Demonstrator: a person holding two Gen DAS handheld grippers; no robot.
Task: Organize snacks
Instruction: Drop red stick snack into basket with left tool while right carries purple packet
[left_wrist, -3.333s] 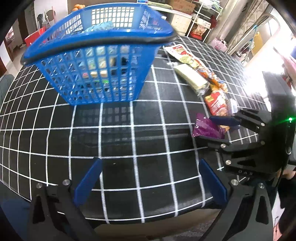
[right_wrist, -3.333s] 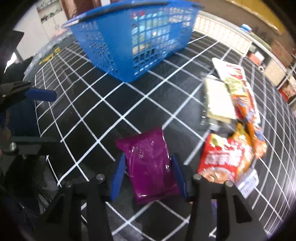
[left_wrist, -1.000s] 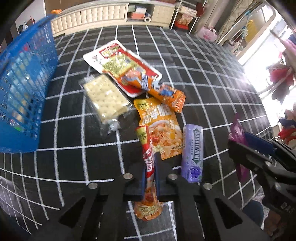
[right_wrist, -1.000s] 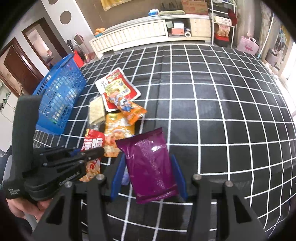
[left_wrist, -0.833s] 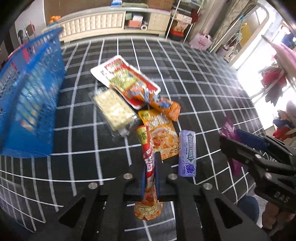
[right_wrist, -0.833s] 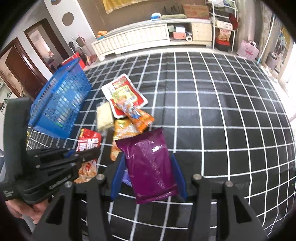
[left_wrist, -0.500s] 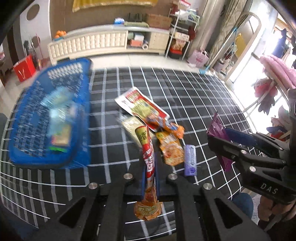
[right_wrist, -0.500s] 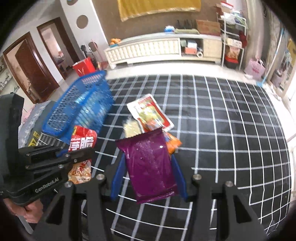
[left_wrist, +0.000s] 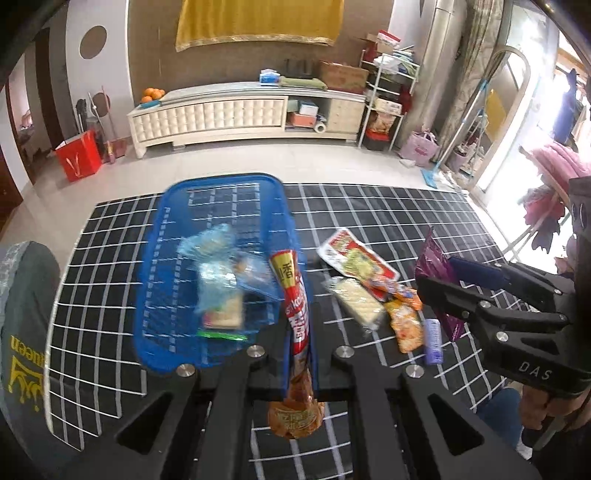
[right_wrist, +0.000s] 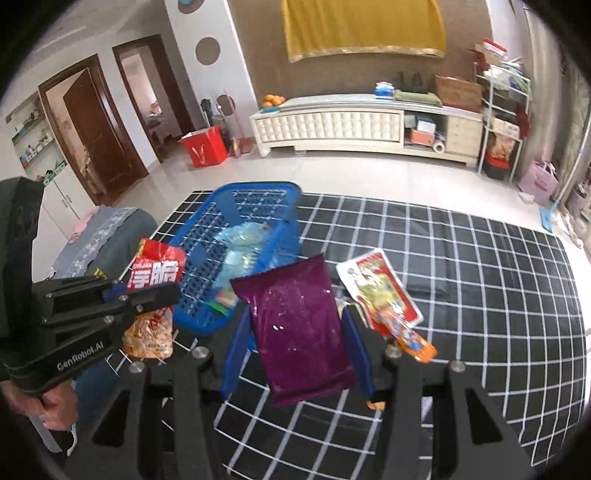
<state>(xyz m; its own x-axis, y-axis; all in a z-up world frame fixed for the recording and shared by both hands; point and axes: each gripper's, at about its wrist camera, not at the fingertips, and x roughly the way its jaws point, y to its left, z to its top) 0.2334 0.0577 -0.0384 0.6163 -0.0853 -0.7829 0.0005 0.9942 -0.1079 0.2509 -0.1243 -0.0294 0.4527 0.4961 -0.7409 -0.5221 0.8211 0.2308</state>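
In the left wrist view my left gripper (left_wrist: 298, 328) is shut on a red snack packet (left_wrist: 295, 306), seen edge-on, held high above the near end of the blue basket (left_wrist: 221, 181). The basket holds several wrapped snacks. My right gripper (right_wrist: 297, 336) is shut on a purple snack bag (right_wrist: 299, 325), held flat between its blue fingers (right_wrist: 236, 343), to the right of the basket (right_wrist: 207, 229). Each gripper shows in the other's view: the right gripper (left_wrist: 439, 284) with the purple bag (left_wrist: 434, 266), the left gripper (right_wrist: 147, 291) with the red packet (right_wrist: 157, 273).
On the black grid tablecloth (left_wrist: 369, 206), right of the basket, lie a red-and-white pack (left_wrist: 356, 258), a cracker pack (left_wrist: 356, 297), an orange packet (left_wrist: 406, 325) and a purple gum pack (left_wrist: 433, 341). A grey chair back (left_wrist: 26, 314) stands at the table's left edge.
Both grippers have risen and drawn back from the table, each still holding its snack. The basket has swung from the left edge into the middle of both views.
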